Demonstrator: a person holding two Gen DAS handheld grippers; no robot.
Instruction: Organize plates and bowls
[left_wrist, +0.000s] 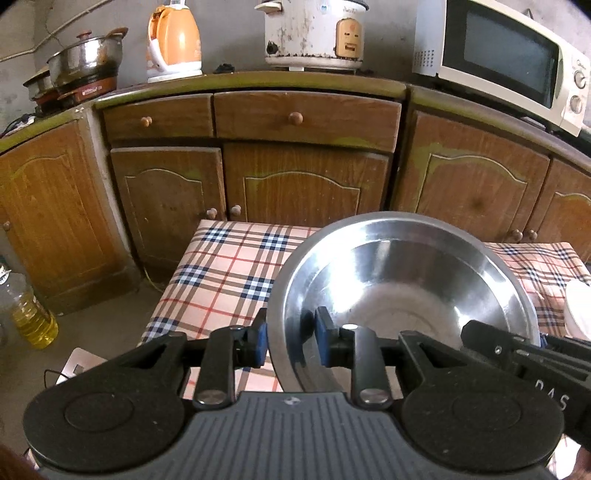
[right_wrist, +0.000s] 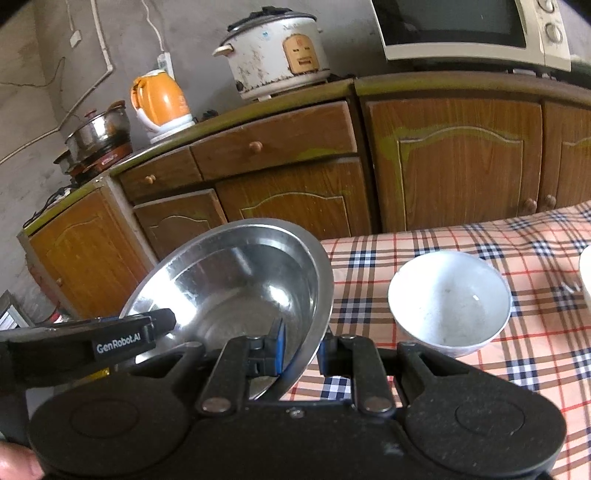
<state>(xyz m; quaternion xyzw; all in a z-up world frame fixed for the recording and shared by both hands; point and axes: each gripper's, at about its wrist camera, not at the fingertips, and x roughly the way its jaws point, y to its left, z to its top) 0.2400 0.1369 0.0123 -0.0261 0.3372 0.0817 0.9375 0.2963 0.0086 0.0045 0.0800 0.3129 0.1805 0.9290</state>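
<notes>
The steel bowl (left_wrist: 402, 291) is held off the checked worktop (left_wrist: 221, 273) by both grippers at once, each pinching its rim from a different side. The left gripper (left_wrist: 290, 341) is clamped on the near-left part of the rim, one blue pad outside the wall and one inside. The right gripper (right_wrist: 300, 349) is clamped the same way on the bowl's right edge, with the rim running between its pads.

In the left wrist view the bowl sits nearly level just ahead of the gripper, and the right gripper's black body enters from the lower right, reaching the rim. In the right wrist view the steel bowl (right_wrist: 236, 280) tilts, its open side turned toward the camera, ahead and to the left of the gripper, partly past the worktop's edge; the left gripper shows as a black arm at lower left.

Only the right wrist view shows a white bowl (right_wrist: 450, 299) standing upright on the worktop (right_wrist: 480, 240), just ahead and to the right of the right gripper, apart from the steel bowl. The left view catches only a white edge at its far right.

Beyond stand wooden cabinets (left_wrist: 303, 177), with a rice cooker (left_wrist: 314, 33), an orange kettle (left_wrist: 175, 42) and a microwave (left_wrist: 509, 62) on top.
</notes>
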